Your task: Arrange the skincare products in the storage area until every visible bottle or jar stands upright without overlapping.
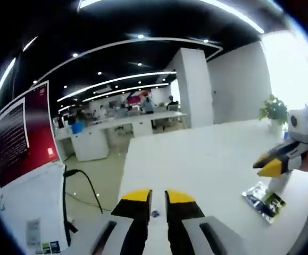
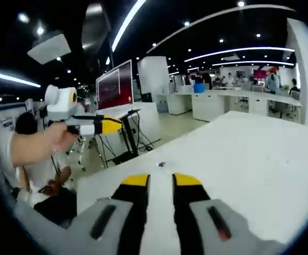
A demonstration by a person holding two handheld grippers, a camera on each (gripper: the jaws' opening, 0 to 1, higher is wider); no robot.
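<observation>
Both grippers hang above a long white table [image 1: 207, 159] in an open office, and neither has hold of anything. In the left gripper view, the left gripper [image 1: 158, 197] points down the length of the tabletop, its yellow-tipped black jaws standing a narrow gap apart with only bare white surface between them; a tiny dark speck [image 1: 155, 213] lies on the table in that gap. The right gripper [image 1: 271, 163] comes in from the right of that view, held well above the table, its yellow tips close together, though I cannot tell whether they meet. Just below it a flat, glossy packet [image 1: 264, 200] with dark and yellow-green printing lies on the table near the edge; whether it is one of the skincare products I cannot say, and I see no bottle or jar standing anywhere. A small potted plant [image 1: 274, 111] sits at the far end of the table. In the right gripper view, the right gripper's jaws are likewise slightly parted over bare table, and a person's hand [image 2: 63, 135] holds the left gripper up at the left. A dark red screen [image 2: 114, 85] stands on a stand beyond the table.
</observation>
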